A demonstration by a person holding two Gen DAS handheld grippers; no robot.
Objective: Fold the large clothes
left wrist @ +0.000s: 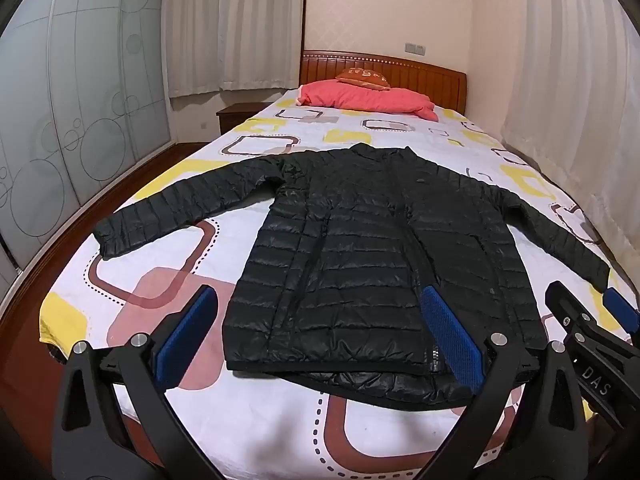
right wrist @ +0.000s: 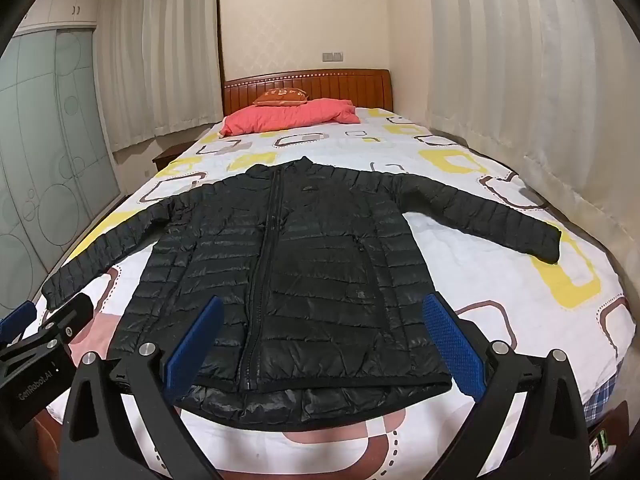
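Blue-padded left tongs (left wrist: 320, 340) wide open, nothing between the pads, hovering over the near hem of the jacket (left wrist: 360, 264). Right tongs (right wrist: 324, 344) same: spread wide, empty, above the hem just beside the left pair. Neither touches the jacket. Jacket is black, quilted, zipped shut, lying flat front-up on the bed (right wrist: 500, 280), collar toward the headboard (right wrist: 308, 88), hem toward the tongs. Both sleeves stretch out sideways from the jacket, cuffs near the bed's side edges. Bedsheet (left wrist: 280, 420) under the jacket is white with yellow, pink and brown rounded squares. Beyond the collar, a pink pillow (right wrist: 292, 118) against the headboard, a small orange cushion (right wrist: 282, 96) on top of it. Curtains (right wrist: 500, 80) beside the bed on the jacket's right-sleeve side.
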